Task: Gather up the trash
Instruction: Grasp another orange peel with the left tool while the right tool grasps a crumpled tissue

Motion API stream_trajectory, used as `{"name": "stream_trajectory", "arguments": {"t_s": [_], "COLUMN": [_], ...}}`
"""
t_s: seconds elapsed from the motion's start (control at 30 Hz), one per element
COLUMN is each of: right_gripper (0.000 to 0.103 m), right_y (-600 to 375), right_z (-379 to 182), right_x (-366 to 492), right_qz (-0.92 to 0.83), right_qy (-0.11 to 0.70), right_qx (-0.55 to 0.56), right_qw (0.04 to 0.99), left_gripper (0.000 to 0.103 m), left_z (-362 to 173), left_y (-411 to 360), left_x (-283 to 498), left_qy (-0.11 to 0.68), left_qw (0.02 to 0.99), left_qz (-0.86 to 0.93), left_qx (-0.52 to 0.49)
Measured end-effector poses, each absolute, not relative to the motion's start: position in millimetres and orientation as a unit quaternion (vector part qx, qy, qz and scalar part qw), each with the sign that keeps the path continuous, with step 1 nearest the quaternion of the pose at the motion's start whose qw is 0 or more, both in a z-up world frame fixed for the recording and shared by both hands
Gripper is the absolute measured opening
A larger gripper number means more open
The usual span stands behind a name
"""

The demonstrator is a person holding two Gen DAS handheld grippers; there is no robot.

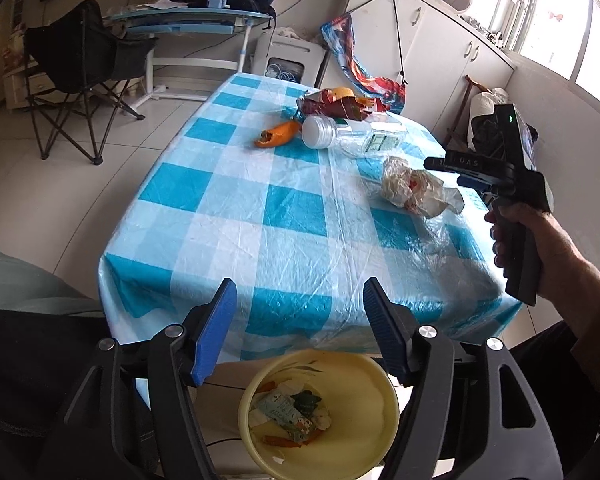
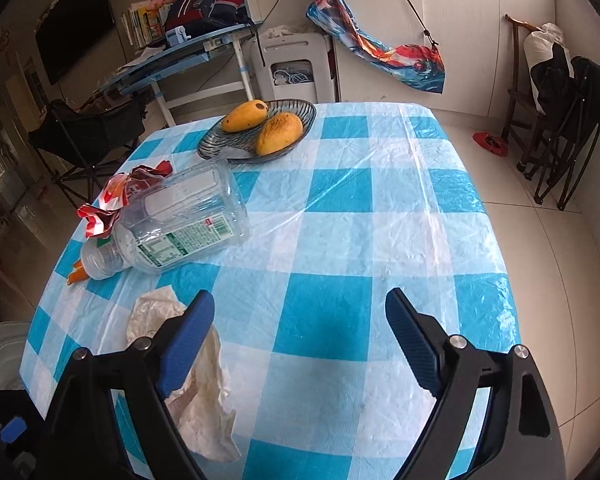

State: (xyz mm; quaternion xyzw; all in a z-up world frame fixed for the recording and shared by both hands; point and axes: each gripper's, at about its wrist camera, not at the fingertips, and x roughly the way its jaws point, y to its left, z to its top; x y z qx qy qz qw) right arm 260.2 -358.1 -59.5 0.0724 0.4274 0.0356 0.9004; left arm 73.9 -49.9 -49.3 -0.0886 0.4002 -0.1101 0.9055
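Observation:
On the blue-and-white checked table (image 1: 220,216) lie a crumpled plastic bag (image 1: 412,190) (image 2: 204,364), an empty clear bottle (image 1: 352,136) (image 2: 180,220), a red snack wrapper (image 1: 332,106) (image 2: 116,196) and an orange peel (image 1: 278,136). A yellow bin (image 1: 364,384) with scraps inside stands below the table's near edge. My left gripper (image 1: 300,300) is open and empty above the bin. My right gripper (image 2: 300,312) is open and empty over the table, its left finger above the bag; in the left wrist view the right gripper (image 1: 456,170) is at the bag's right.
A glass dish (image 2: 216,140) with two mangoes (image 2: 280,132) sits at the table's far side. A folding chair (image 1: 80,72), a blue desk (image 1: 188,24) and white cabinets (image 1: 440,40) surround the table. More chairs (image 2: 560,104) stand to the right.

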Motion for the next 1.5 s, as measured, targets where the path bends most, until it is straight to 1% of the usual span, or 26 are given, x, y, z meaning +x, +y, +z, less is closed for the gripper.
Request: {"name": "stream_trajectory", "arguments": {"t_s": [0.07,0.33,0.53,0.67,0.73,0.83,0.93,1.1,1.3,1.5], "right_gripper": [0.085,0.088,0.088,0.088,0.088,0.088,0.088,0.088,0.088,0.088], "right_y": [-358,-360,-359,-358,-357,-352,-341,-333,-322,-301], "right_z": [-64,-72,-67,-58,-56,-51,-44,-40,-49,-56], "right_x": [263,276,275,273,274,276,274,278,286,285], "right_qz": [0.033,0.031,0.053,0.067,0.079,0.108,0.135,0.157,0.183,0.212], "right_qy": [0.432,0.449,0.446,0.432,0.435,0.432,0.425,0.422,0.445,0.469], "right_qx": [0.070,0.071,0.085,0.086,0.094,0.106,0.096,0.094,0.090,0.043], "right_qw": [0.899,0.890,0.890,0.896,0.892,0.889,0.890,0.888,0.872,0.856], "left_gripper": [0.066,0.066,0.068,0.068,0.068,0.068,0.068,0.068,0.068,0.068], "left_z": [-44,-27,-22,-23,-21,-27,-41,-53,-65,-82], "left_y": [-46,-43,-58,-52,-55,-67,-73,-71,-76,-83], "left_x": [83,131,175,202,211,228,246,267,294,316], "left_qy": [0.397,0.391,0.385,0.389,0.386,0.392,0.407,0.420,0.433,0.454], "left_qw": [0.907,0.909,0.915,0.913,0.916,0.915,0.910,0.905,0.901,0.890], "left_qz": [-0.102,-0.087,-0.093,-0.076,-0.077,-0.085,-0.072,-0.058,-0.035,-0.033], "left_qx": [-0.095,-0.116,-0.077,-0.095,-0.084,-0.046,-0.021,-0.024,-0.011,-0.003]}}
